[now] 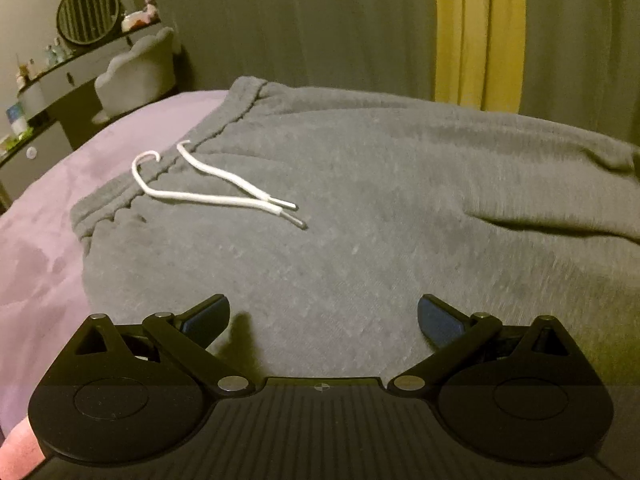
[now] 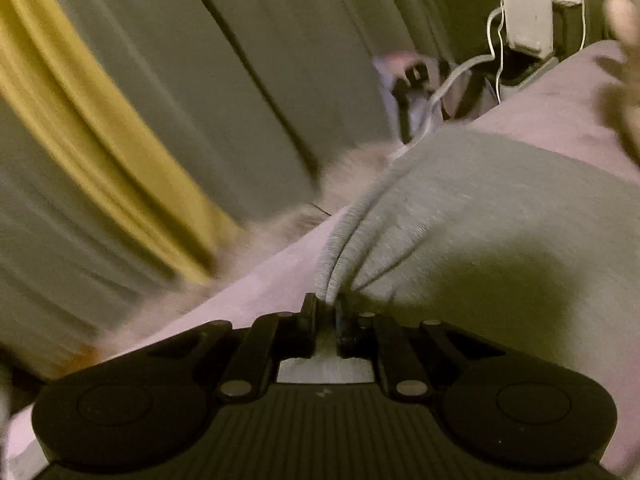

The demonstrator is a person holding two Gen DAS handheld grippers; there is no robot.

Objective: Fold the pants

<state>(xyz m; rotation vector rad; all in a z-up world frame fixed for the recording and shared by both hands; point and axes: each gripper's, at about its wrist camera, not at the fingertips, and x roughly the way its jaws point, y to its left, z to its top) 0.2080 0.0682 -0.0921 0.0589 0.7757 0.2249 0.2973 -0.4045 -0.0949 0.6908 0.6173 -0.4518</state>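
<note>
No readable text, label, brand or number shows in either view; the small items on the dresser [image 1: 60, 80] are too blurred and small to read.

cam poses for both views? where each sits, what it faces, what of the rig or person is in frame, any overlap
Left wrist: on the left hand-held gripper, jaws open above the grey pants, facing the waistband and white drawstring, dresser and curtain behind; skin shows at the bottom left corner.
Right wrist: on the right hand-held gripper, tilted and blurred, jaws shut on a pants edge, facing the curtain; a blurred hand shows at the top right.
Shared: pants, purple bedcover, yellow curtain stripe.
</note>
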